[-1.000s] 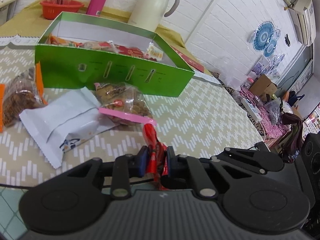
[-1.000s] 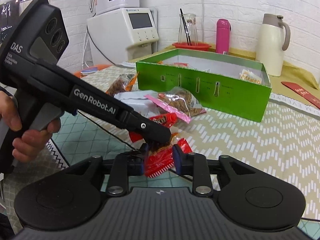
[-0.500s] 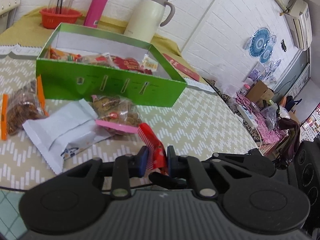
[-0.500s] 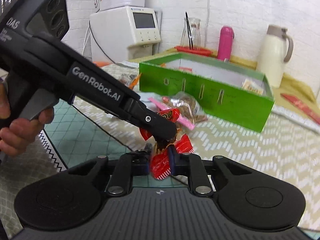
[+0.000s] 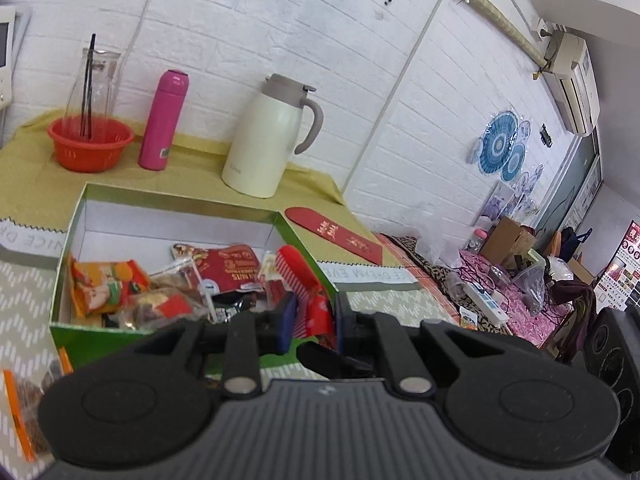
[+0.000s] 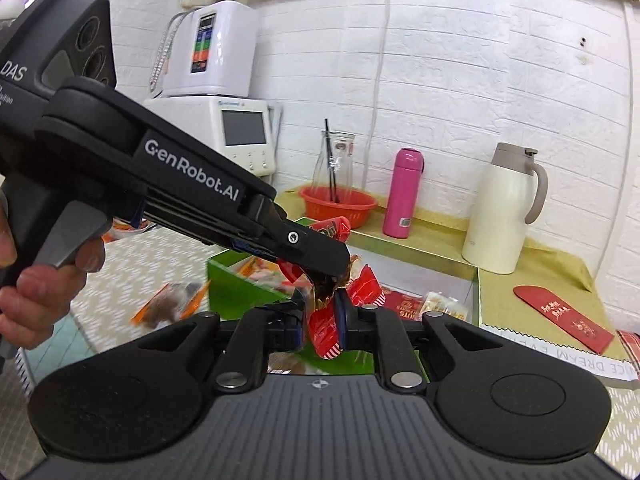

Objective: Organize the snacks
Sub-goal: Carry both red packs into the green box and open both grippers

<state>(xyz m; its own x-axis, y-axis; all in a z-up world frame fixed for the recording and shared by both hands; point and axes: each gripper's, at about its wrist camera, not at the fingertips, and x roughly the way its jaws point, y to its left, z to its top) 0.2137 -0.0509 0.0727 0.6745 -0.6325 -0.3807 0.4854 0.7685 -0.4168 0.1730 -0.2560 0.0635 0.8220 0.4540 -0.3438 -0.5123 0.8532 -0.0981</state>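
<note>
My left gripper [image 5: 312,316] is shut on a red striped snack packet [image 5: 298,272] and holds it over the near right corner of the green box [image 5: 100,336]. The box holds several snack packets [image 5: 108,284]. My right gripper [image 6: 322,322] is shut on another red snack packet [image 6: 324,334], held up in front of the green box [image 6: 224,280]. The left gripper's body [image 6: 192,184] crosses the right wrist view, its tip with the red packet [image 6: 332,230] just above my right fingers.
A cream thermos jug [image 5: 272,140], a pink bottle [image 5: 162,120] and an orange basket [image 5: 90,142] with a glass jar stand behind the box. Orange-edged snack bags [image 5: 24,412] lie on the table at the left. A red envelope [image 5: 336,234] lies right of the box.
Both grippers have risen from the table with their red packets and moved toward the green box. The left one now looks down into the box.
</note>
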